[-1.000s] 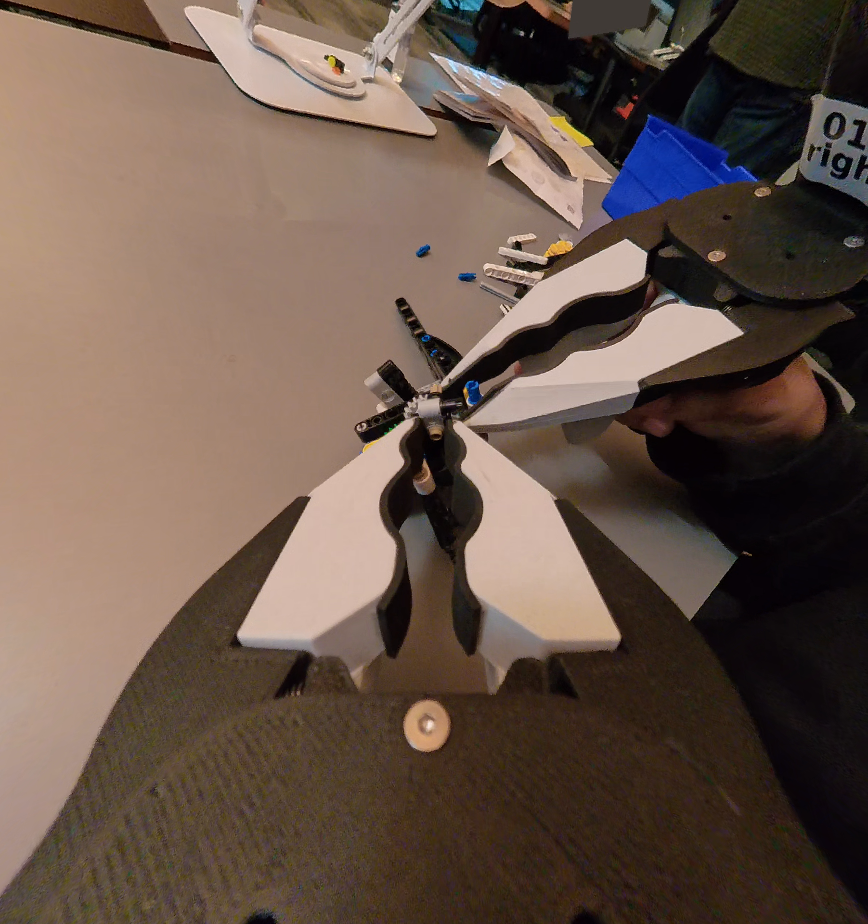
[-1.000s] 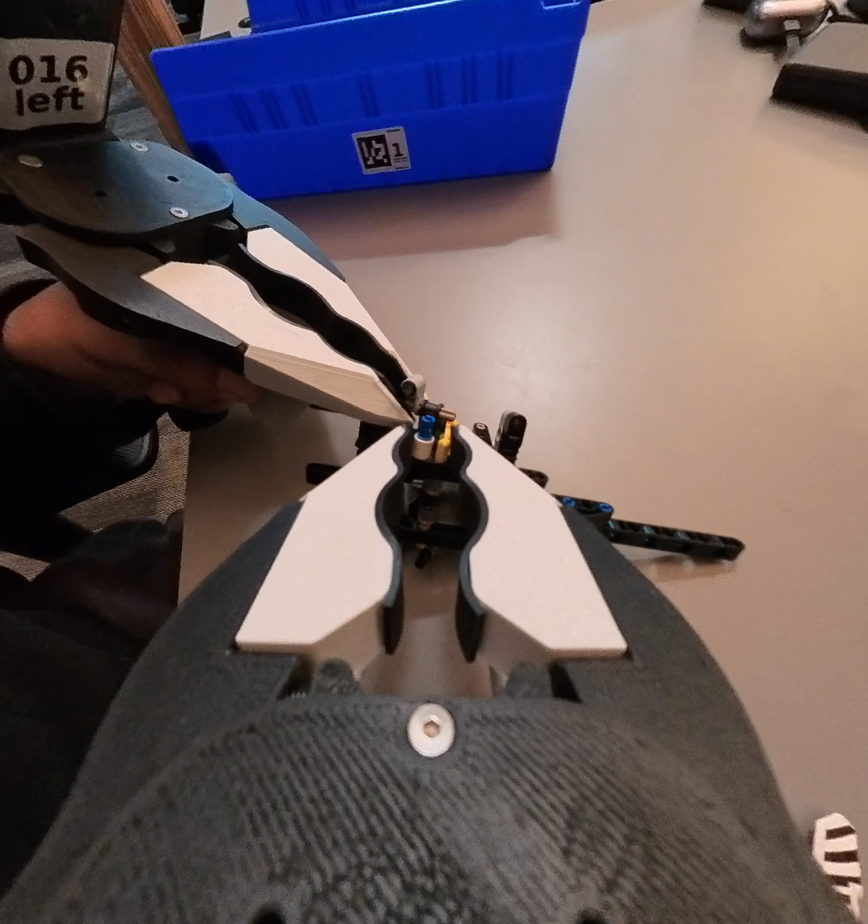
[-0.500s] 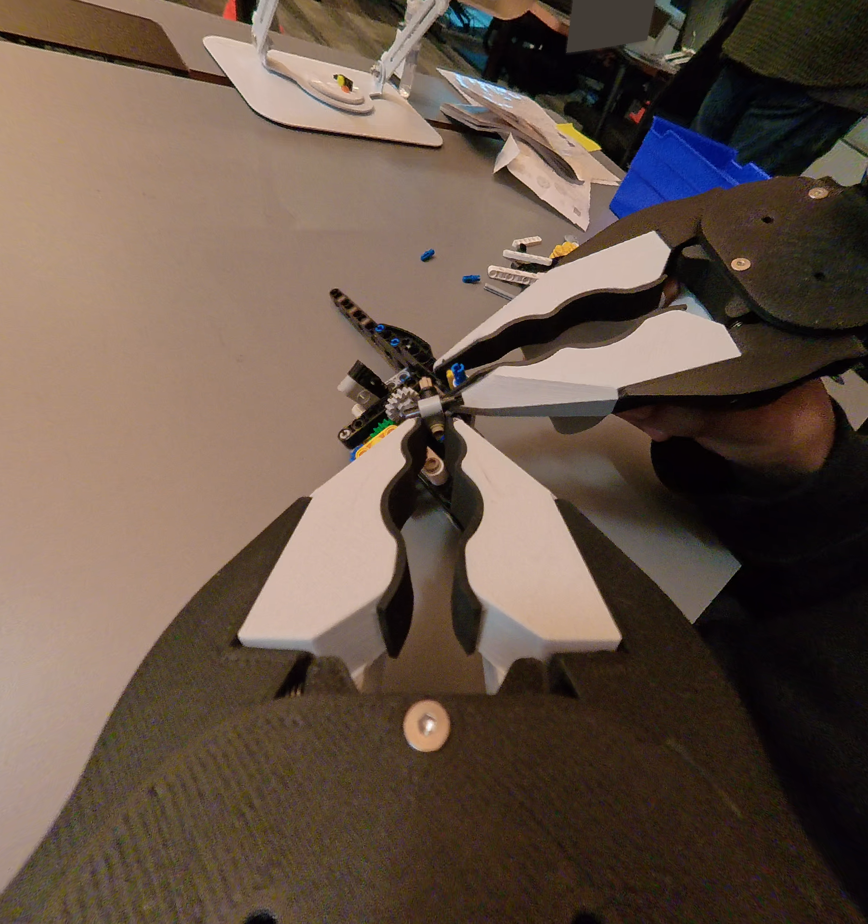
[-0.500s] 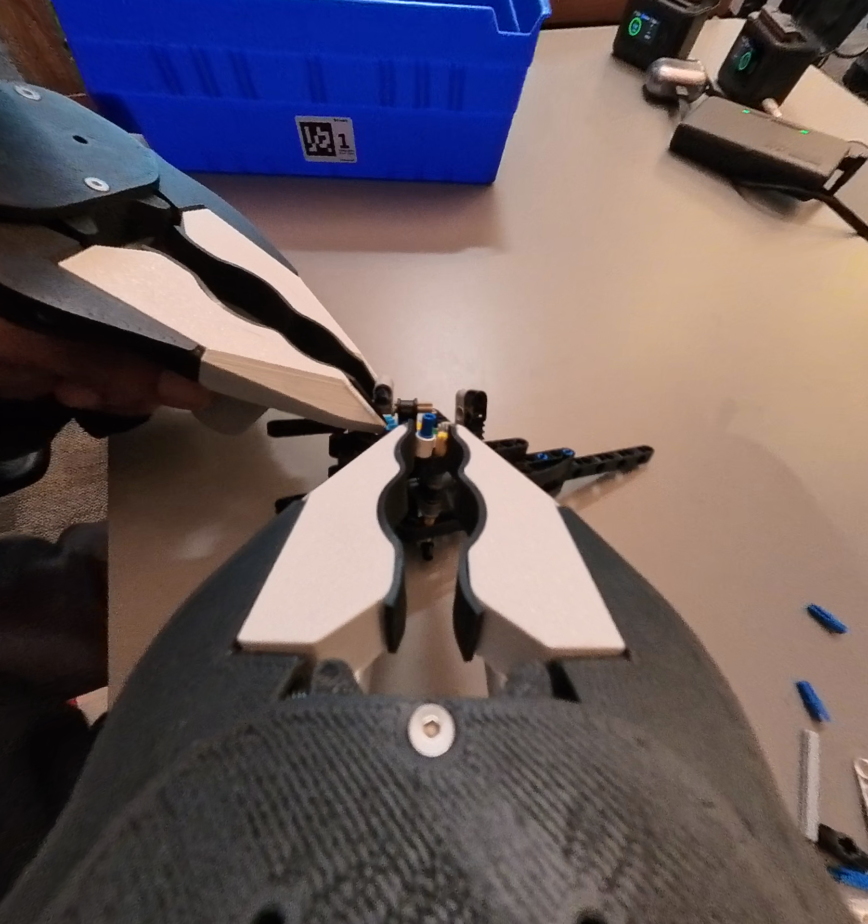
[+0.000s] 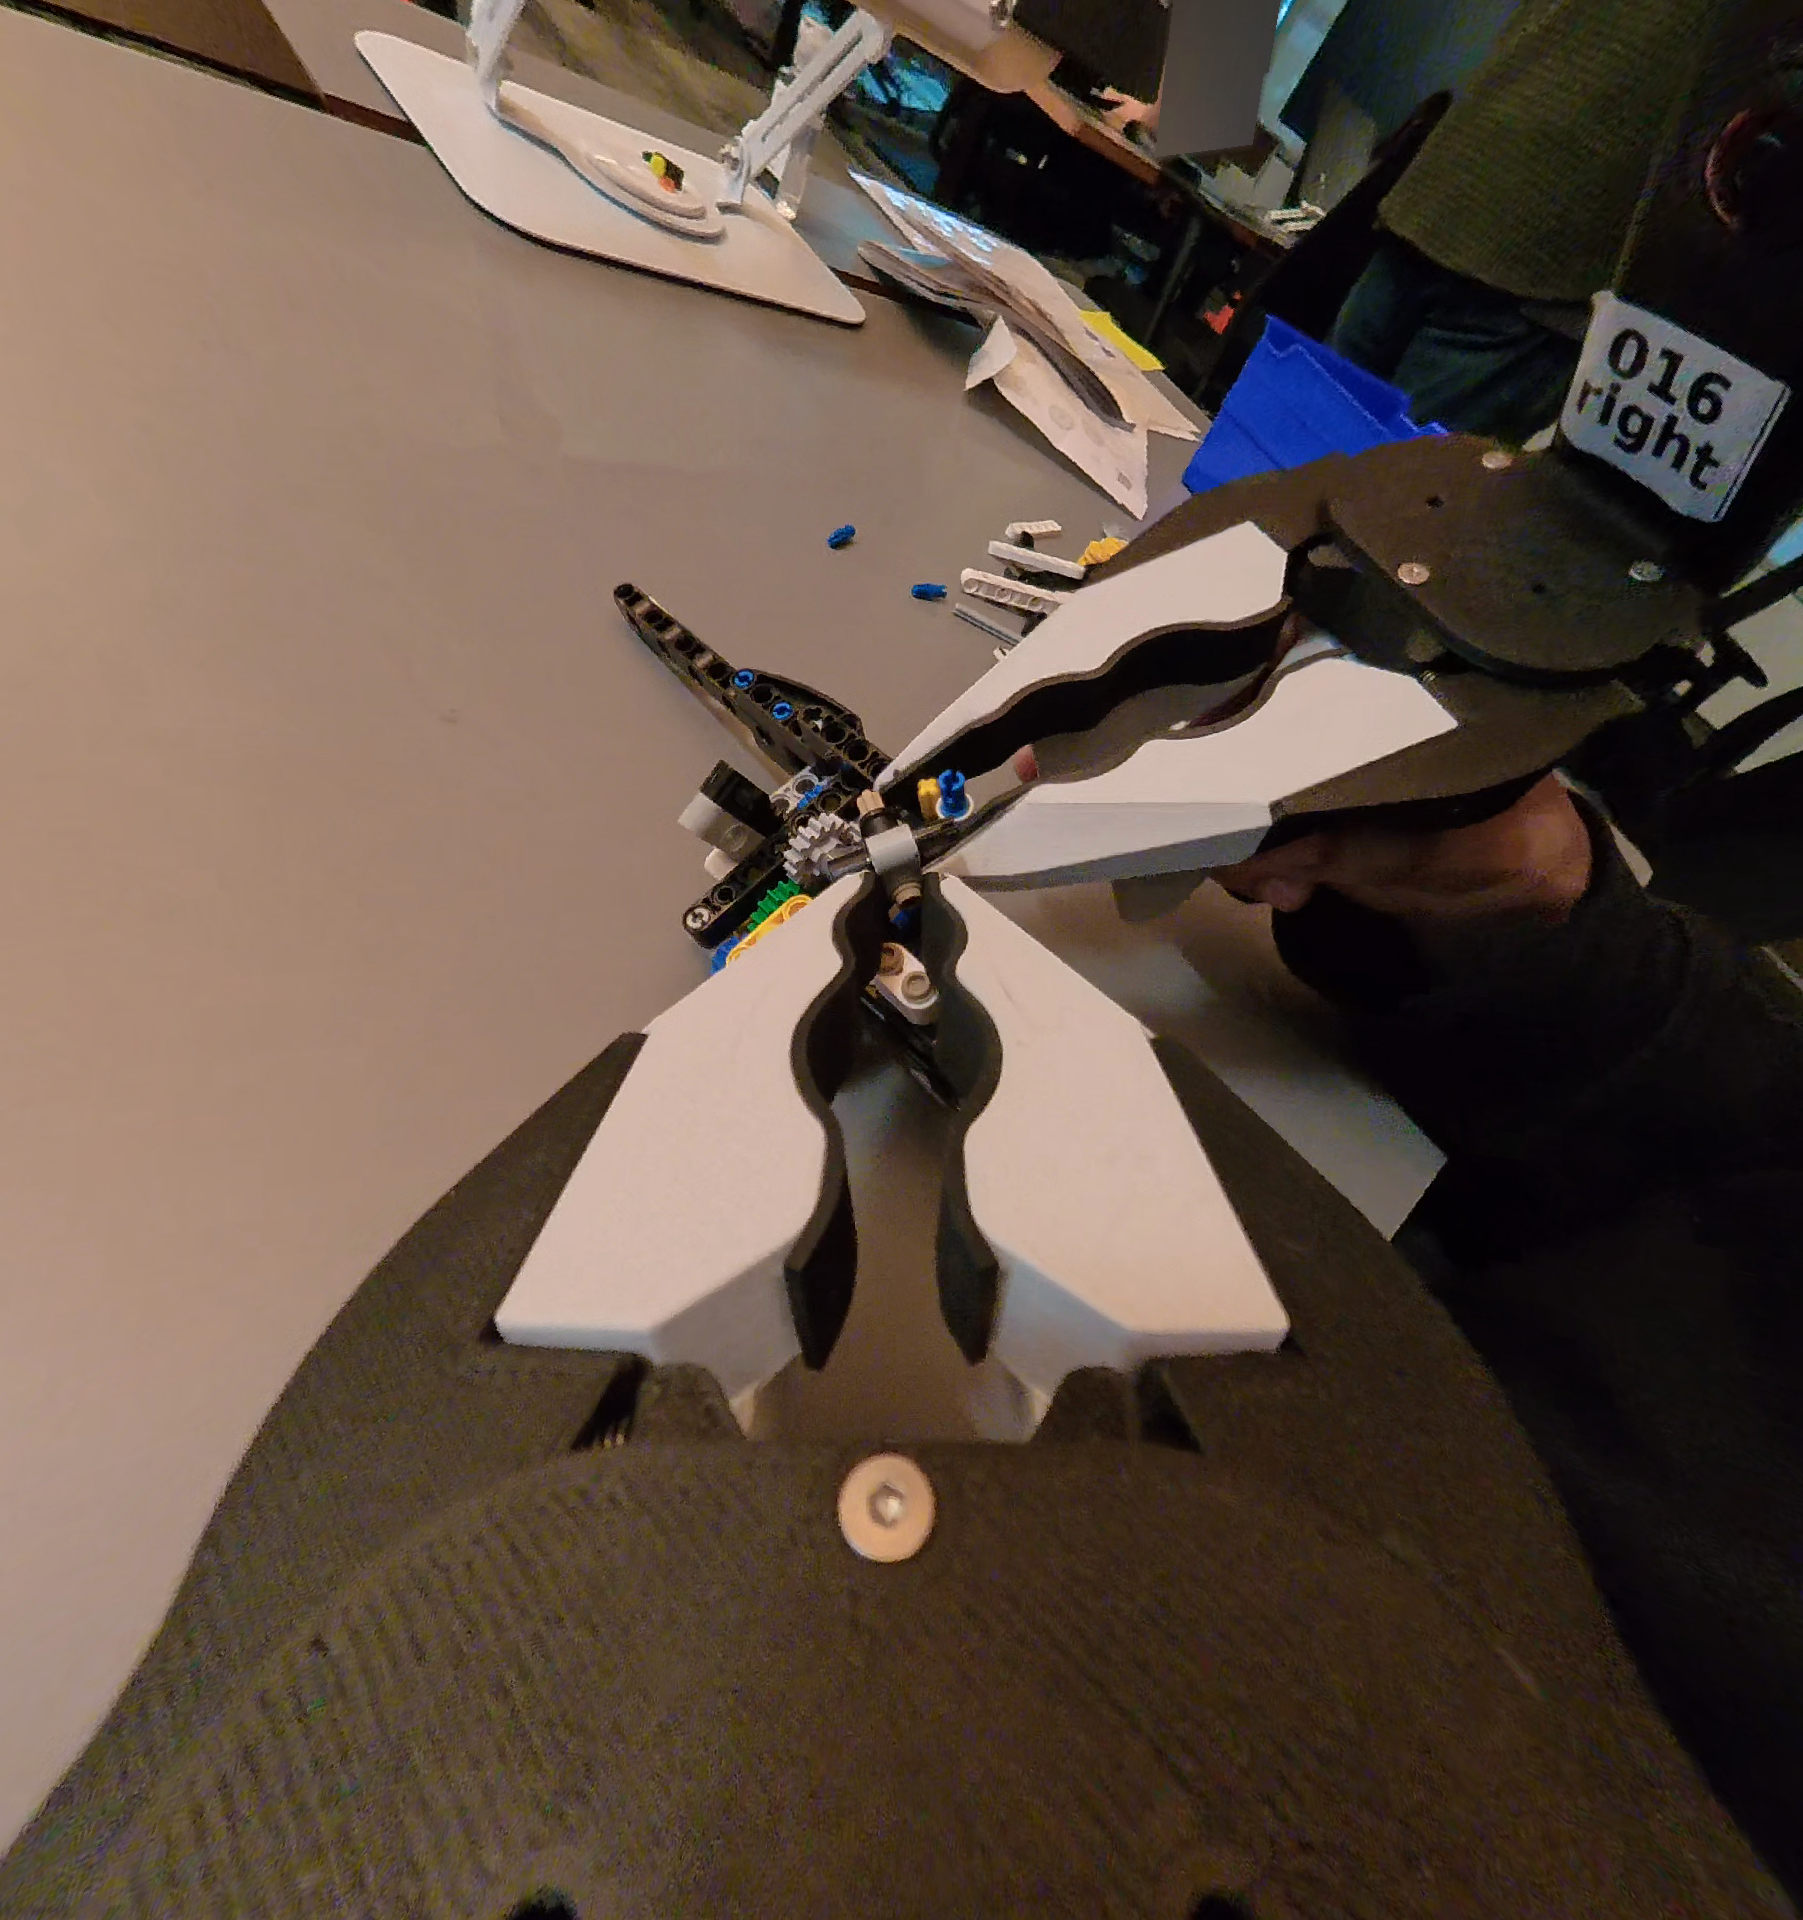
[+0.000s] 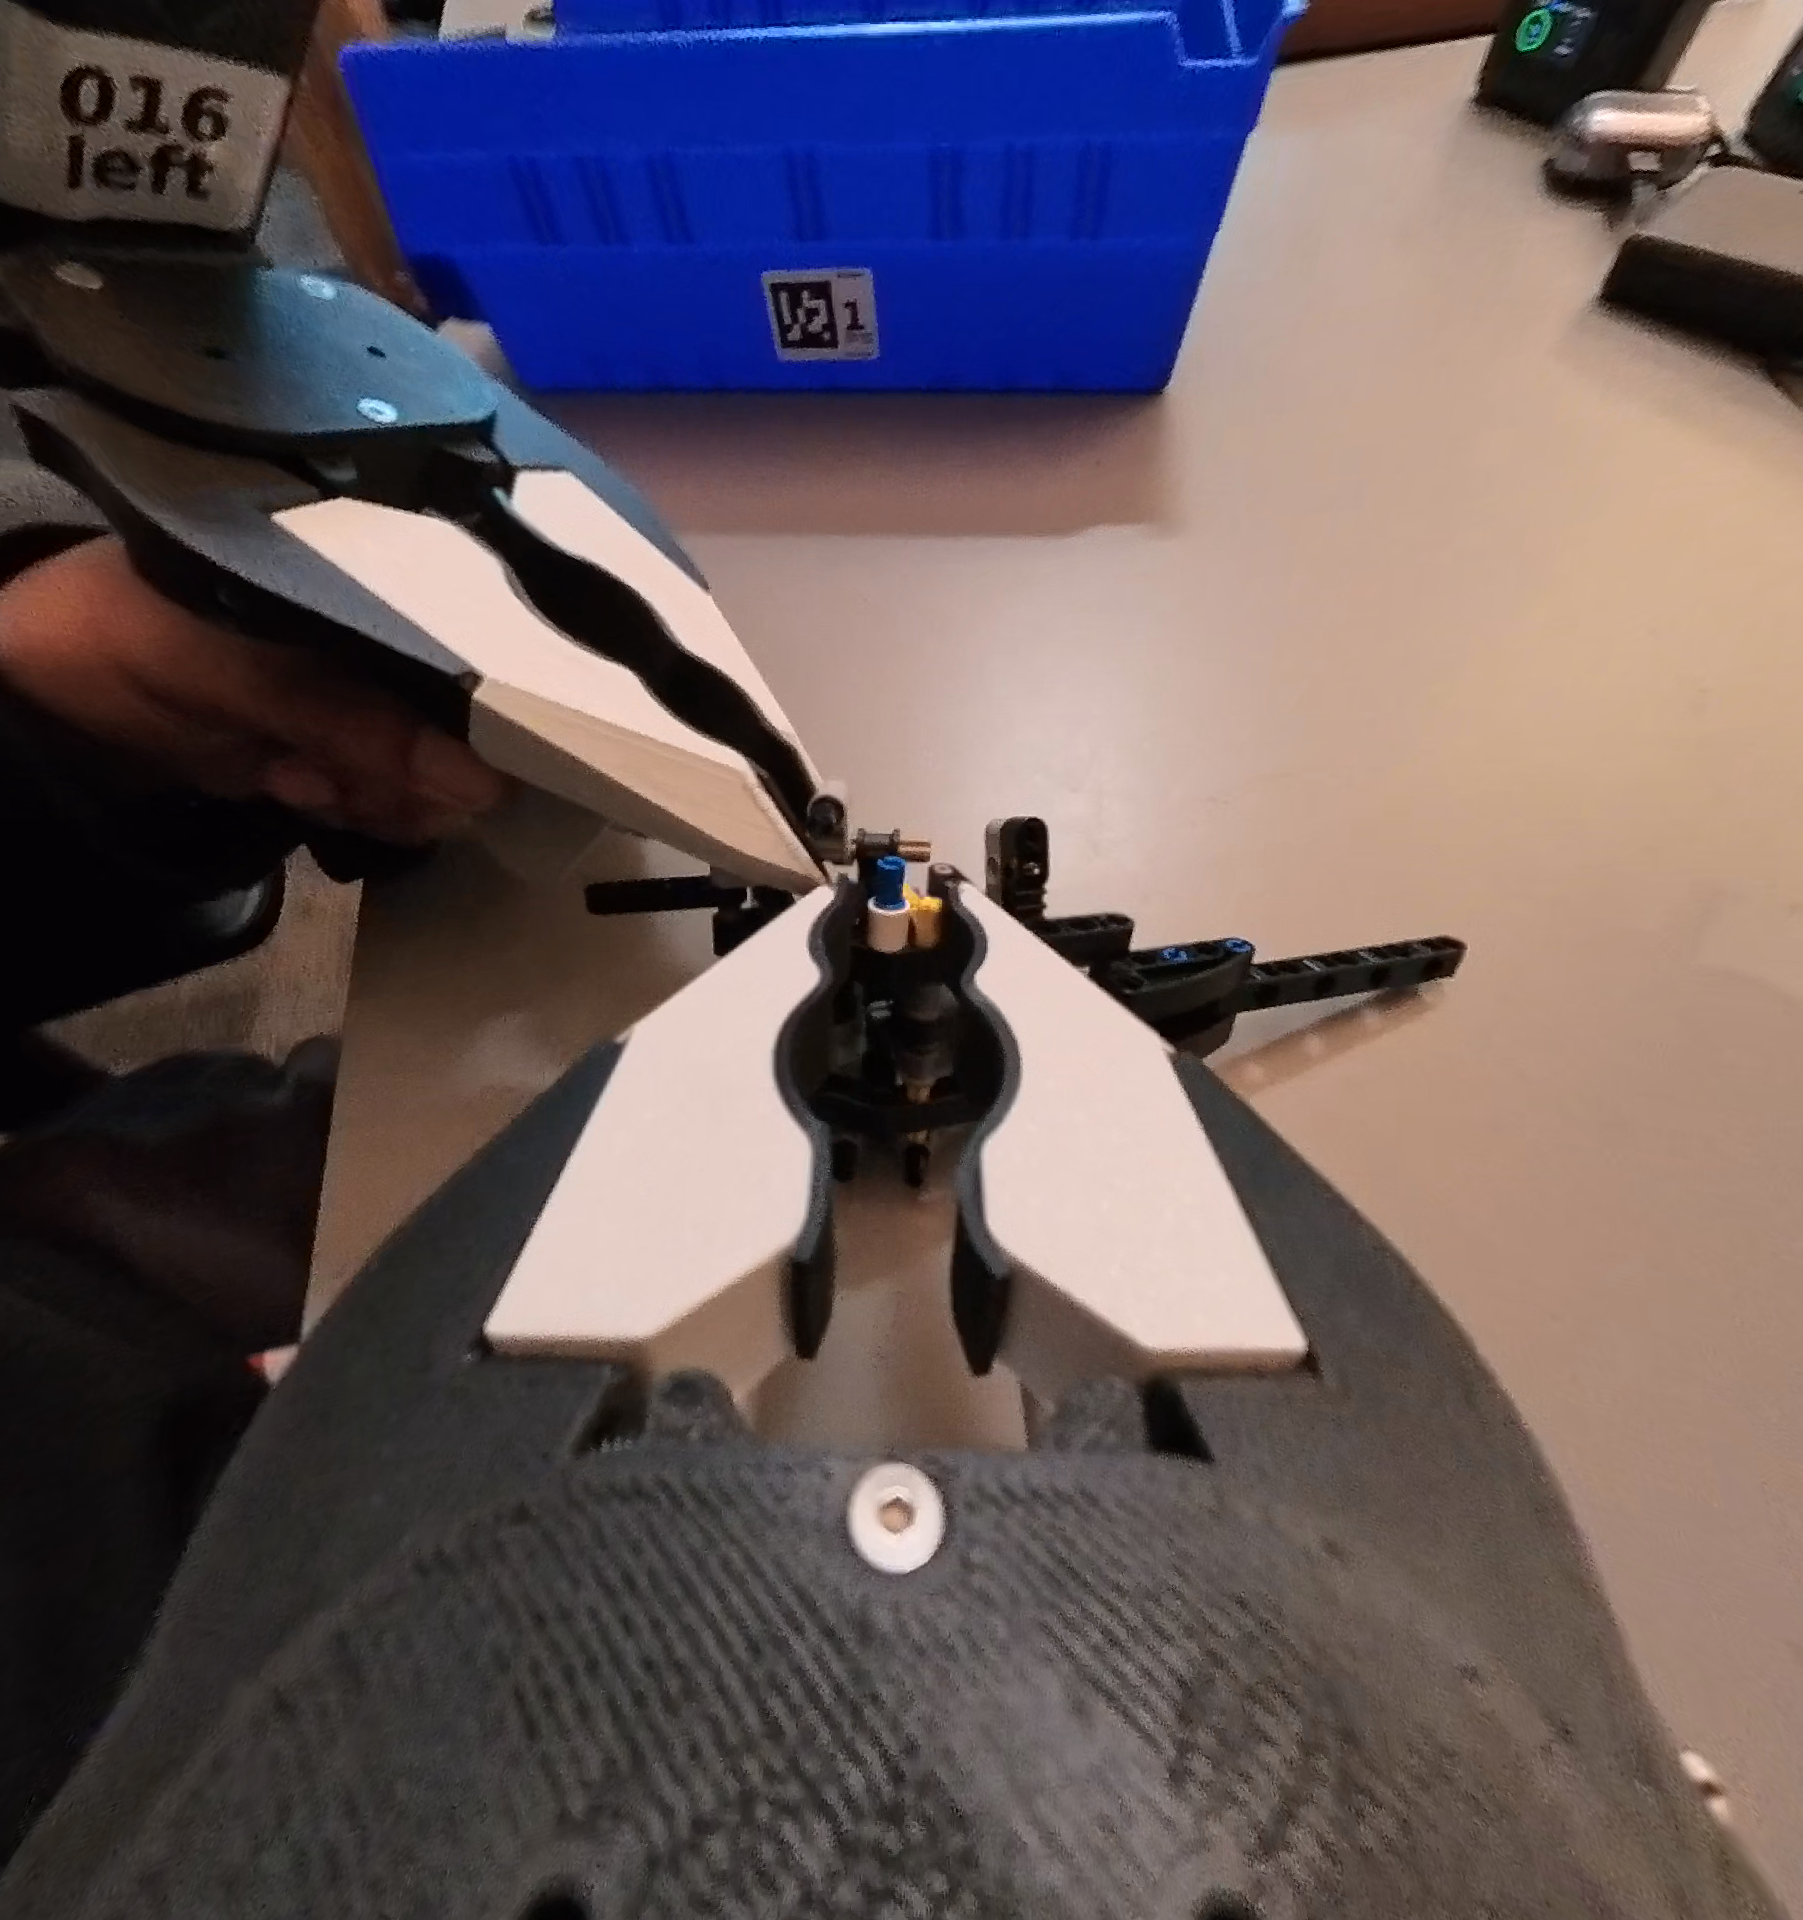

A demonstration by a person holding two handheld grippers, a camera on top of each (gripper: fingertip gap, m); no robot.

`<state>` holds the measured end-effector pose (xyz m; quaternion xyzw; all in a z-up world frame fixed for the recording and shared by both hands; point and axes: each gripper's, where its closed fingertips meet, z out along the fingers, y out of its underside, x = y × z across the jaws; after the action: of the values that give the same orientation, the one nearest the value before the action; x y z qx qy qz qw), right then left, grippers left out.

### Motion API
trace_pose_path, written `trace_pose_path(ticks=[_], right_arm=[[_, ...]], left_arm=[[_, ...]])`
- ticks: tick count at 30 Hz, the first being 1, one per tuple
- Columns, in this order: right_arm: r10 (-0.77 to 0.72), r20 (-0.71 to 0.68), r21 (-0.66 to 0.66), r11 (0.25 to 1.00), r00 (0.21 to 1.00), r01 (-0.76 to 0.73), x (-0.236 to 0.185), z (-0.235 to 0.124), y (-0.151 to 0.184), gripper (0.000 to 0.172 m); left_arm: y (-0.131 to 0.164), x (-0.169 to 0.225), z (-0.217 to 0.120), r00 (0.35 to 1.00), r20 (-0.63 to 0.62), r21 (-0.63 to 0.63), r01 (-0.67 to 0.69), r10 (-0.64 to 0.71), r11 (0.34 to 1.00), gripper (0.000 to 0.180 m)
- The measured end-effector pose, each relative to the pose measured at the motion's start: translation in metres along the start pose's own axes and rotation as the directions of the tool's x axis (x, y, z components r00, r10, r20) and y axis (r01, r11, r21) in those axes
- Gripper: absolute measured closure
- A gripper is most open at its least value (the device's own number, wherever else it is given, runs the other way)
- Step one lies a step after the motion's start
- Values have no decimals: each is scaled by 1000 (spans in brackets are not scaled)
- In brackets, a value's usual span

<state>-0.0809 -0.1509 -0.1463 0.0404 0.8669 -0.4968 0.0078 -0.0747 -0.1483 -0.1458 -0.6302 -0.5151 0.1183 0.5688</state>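
**Two hand-held grippers meet tip to tip over a small toy-brick model on a grey table**

In the left wrist view, the left gripper (image 5: 892, 894) fills the lower half of the frame and points up toward the centre. Its white fingers are almost fully closed. The tips pinch a small grey connector (image 5: 892, 847) that sits on a thin dark rod beside a pale grey gear (image 5: 814, 836).

The right gripper (image 5: 912, 800) comes in from the right of the frame, held by a hand in a dark sleeve. Its tips almost touch the left gripper's. It is open only a little. In its own view the tips close on a short white and blue peg and a yellow piece at the top of the toy-brick model (image 6: 1292, 961).

The model is black, with long holed beams. It sits at the centre of both views, with one beam reaching out over the table (image 5: 253, 623).

- Loose pieces (image 5: 1011, 582), pale and blue, lie just right of centre in the left view.
- Papers (image 5: 1032, 332) and a white board (image 5: 616, 208) lie toward the top of that view.
- A blue bin (image 6: 824, 187) stands at the top centre of the right view.
- Dark devices (image 6: 1728, 281) sit in the upper right of that view.
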Motion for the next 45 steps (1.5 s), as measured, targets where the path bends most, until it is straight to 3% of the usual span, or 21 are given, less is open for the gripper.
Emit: trace_pose_path(ticks=[10,24,26,34,40,43,45], right_arm=[[-192,38,-179,964,981,196,-4,8,1,161],[-186,0,-148,972,983,184,-2,7,0,161],[-184,12,-147,972,983,184,-3,7,1,161],[-197,-29,-99,976,980,193,0,5,-5,161],[-13,47,122,993,999,8,8,-29,-40,160],[33,55,111,993,998,-39,14,-29,-39,157],[-5,7,53,999,1000,5,17,-20,-33,160]], left_arm=[[4,-3,-3,1000,-15,-18,-20,20,1000,176],[-5,-6,-2,997,-23,67,78,-77,995,175],[-7,-8,-2,996,-15,82,92,-91,992,168],[-6,-7,-3,994,-33,74,105,-103,992,174],[-8,-10,-4,987,-59,92,152,-147,984,175],[-9,-11,-4,979,-83,102,194,-186,976,175],[-9,-11,-4,976,-93,103,205,-196,973,175]])
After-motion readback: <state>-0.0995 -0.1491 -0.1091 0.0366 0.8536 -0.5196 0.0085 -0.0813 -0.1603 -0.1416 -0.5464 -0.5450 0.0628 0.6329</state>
